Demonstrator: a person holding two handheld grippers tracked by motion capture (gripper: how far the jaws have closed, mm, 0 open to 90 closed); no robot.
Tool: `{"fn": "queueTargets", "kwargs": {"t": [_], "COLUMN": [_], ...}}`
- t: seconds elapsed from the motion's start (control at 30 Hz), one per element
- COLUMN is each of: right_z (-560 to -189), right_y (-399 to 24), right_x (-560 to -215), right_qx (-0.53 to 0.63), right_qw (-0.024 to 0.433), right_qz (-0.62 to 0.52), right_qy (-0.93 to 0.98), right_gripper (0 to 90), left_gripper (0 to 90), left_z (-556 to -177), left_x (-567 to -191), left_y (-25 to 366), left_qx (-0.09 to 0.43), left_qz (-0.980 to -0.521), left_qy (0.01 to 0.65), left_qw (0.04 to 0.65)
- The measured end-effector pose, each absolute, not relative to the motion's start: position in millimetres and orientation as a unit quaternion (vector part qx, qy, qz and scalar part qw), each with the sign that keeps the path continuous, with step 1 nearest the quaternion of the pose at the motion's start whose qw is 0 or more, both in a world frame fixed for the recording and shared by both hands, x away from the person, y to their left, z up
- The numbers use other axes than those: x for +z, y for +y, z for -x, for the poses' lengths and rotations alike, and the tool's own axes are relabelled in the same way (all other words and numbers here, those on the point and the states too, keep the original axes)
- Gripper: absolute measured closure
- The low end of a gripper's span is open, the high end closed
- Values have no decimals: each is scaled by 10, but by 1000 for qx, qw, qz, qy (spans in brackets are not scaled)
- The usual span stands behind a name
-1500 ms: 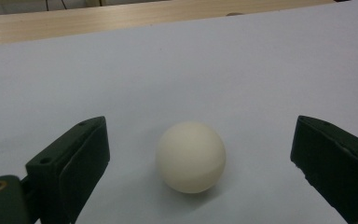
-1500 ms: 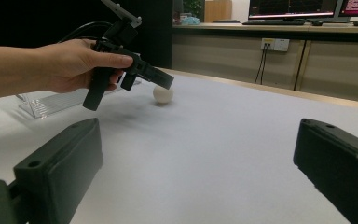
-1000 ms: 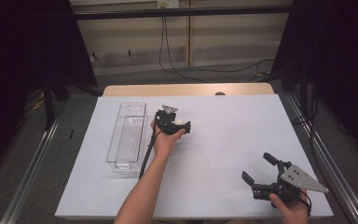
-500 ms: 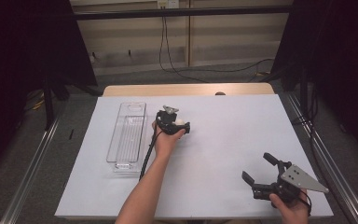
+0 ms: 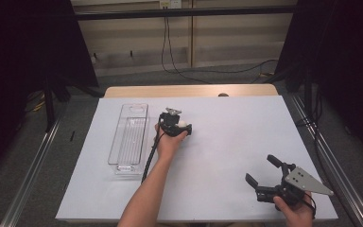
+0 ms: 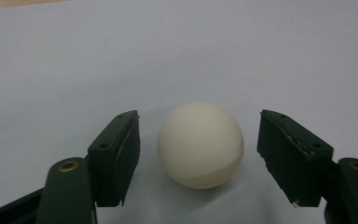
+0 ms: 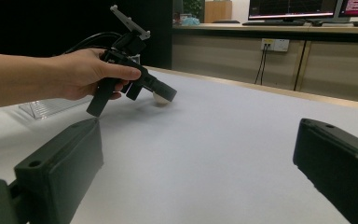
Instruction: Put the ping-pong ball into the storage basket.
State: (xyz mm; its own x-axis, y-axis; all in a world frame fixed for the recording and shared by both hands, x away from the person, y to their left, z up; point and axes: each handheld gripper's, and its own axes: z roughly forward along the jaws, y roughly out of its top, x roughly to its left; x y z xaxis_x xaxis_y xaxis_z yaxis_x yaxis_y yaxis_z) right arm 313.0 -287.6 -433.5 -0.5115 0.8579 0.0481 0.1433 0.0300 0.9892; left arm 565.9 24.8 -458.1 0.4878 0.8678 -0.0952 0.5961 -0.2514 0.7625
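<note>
My left tongs sit low on the white bench with the cream ball between the two jaws; the jaws have just been closing in on it, but a sliver of bench shows on either side of the ball, so the pads do not press it. In the left gripper view both jaws are cut off by the bottom edge, and the underside of the ball is lost in its own shadow, so I judge that it rests on the bench from the shadow alone. From the high view the ball is a small pale spot at the tip of my left tongs, mostly covered by the tool and my left hand, and the gap to the jaws cannot be read there. In the right gripper view the ball peeks out as a pale curve under the far tool's nose. Just beside my left hand lies a clear plastic tray; its walls are hard to trace against the bench. My right tongs rest near the bench's near right corner, well apart from the ball, jaws spread wide with nothing between them; my right hand is cut off at the frame's bottom edge.
</note>
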Motion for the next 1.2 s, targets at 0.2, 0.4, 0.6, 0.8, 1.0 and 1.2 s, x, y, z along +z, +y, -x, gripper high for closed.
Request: {"fn": "queueTargets", "kwargs": {"t": [0.2, 0.4, 0.6, 0.8, 1.0, 1.2], "right_z": [-3132, -3129, -3131, -3130, -3131, -3130], "right_y": [-2879, -2878, -2879, -2879, -2879, -2880], "right_x": [-4336, -4335, -4335, -4334, -4335, -4334], "right_qx": [580, 580, 580, 580, 580, 580], "right_qw": [308, 308, 308, 308, 308, 308], "right_qz": [-386, -386, -385, -386, -385, -385], "right_qy": [648, 648, 648, 648, 649, 649], "right_gripper": [11, 11, 11, 11, 11, 11], "left_gripper": [359, 394, 418, 445, 473, 494], "left_z": [-5670, -5677, -5682, -5685, -5687, -5690], "left_x": [-4577, -4578, -4585, -4590, -4585, -4585], "left_y": [259, 261, 263, 265, 269, 265], "left_qx": [169, 169, 163, 162, 160, 157], "left_qz": [-772, -773, -776, -773, -774, -771], "left_qy": [476, 476, 475, 479, 478, 482], "left_qw": [387, 384, 383, 383, 385, 386]}}
